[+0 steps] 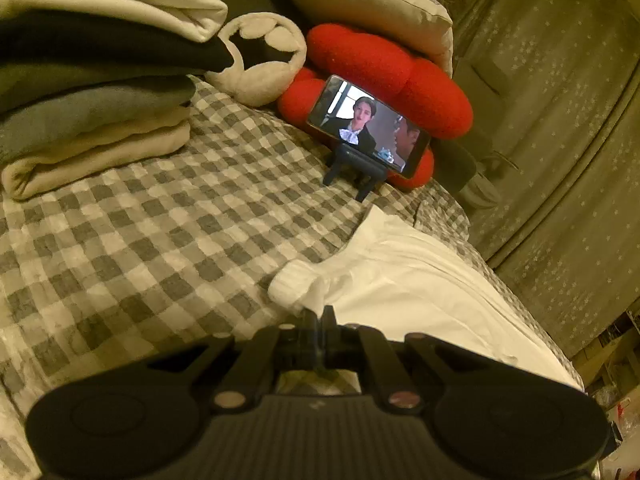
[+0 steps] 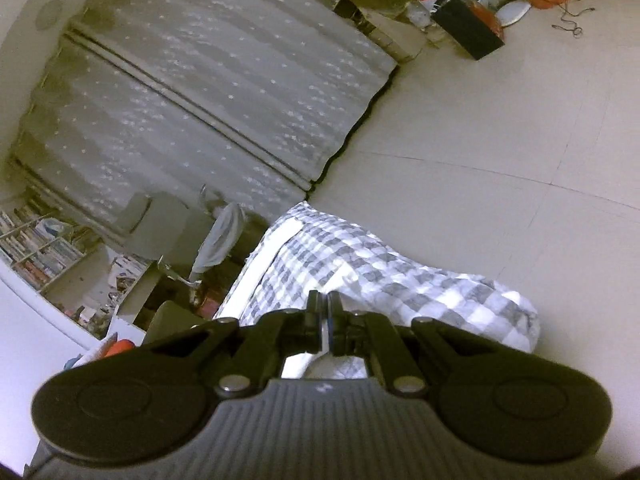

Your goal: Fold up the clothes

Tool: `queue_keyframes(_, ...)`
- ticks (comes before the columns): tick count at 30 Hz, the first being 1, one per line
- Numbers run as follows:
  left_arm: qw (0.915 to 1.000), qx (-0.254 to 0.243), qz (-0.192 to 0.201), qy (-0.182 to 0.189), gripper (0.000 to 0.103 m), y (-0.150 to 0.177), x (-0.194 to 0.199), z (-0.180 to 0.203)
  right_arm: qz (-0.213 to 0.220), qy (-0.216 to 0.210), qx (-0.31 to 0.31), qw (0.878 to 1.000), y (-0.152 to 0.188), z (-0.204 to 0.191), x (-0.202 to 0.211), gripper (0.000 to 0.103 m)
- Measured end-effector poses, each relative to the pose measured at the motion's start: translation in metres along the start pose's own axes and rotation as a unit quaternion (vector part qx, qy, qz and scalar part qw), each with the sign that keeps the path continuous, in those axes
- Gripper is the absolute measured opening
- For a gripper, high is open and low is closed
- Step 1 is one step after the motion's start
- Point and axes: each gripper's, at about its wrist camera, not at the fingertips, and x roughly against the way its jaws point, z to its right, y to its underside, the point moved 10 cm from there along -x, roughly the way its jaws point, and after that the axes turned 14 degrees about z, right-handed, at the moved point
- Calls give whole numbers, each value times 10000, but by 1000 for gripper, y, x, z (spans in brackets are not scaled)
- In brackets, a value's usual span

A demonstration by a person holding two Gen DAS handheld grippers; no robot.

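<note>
Closest to the left wrist camera, the left gripper (image 1: 318,312) has its jaws pressed together on the near edge of a white garment (image 1: 404,280). That garment lies on the checked bedspread (image 1: 152,224), stretching from the fingertips toward the right edge of the bed, with a ribbed cuff or hem bunched just left of the grip. This gripper tilts down toward the bed.

In the right wrist view, the right gripper (image 2: 325,312) is likewise closed, with a thin fold of white cloth pinched between its pads. It points outward over the hanging edge of the bedspread (image 2: 360,264), with bare floor (image 2: 500,140) beyond.

Far left on the bed sits a stack of folded clothes (image 1: 92,100) in cream, black and grey layers. Farther back, a phone (image 1: 368,128) stands on a small stand, leaning against a red cushion (image 1: 384,76). A star-patterned curtain (image 1: 560,120) hangs at the right.
</note>
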Motion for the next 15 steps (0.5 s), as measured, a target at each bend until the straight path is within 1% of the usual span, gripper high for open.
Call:
queue_keyframes(3, 9999, 20, 88, 51, 1, -7, 5, 5, 121, -214, 29, 9997, -11, -15, 3, 5)
queue_keyframes(6, 9998, 19, 155, 75, 1, -10, 9, 9, 201, -414, 191, 9988, -17, -29, 6, 5)
queue_keyframes(8, 9998, 13, 159, 72, 1, -9, 9, 9, 92, -286, 316, 9990, -12, -24, 0, 5)
queue_keyframes(10, 10000, 3, 90, 22, 1, -5, 6, 5, -167, 34, 202, 9997, -1, -4, -7, 5)
queue_keyframes(12, 10000, -1, 26, -24, 1, -1, 3, 2, -314, 232, 21, 9992, 8, 10, -11, 5)
queue_keyframes(14, 10000, -39, 32, -20, 1, -1, 3, 1, -326, 221, -3, 9992, 11, 13, -10, 8)
queue_keyframes(15, 10000, -57, 36, -10, 1, -1, 3, 1, -330, 209, -26, 9992, 11, 14, -10, 13)
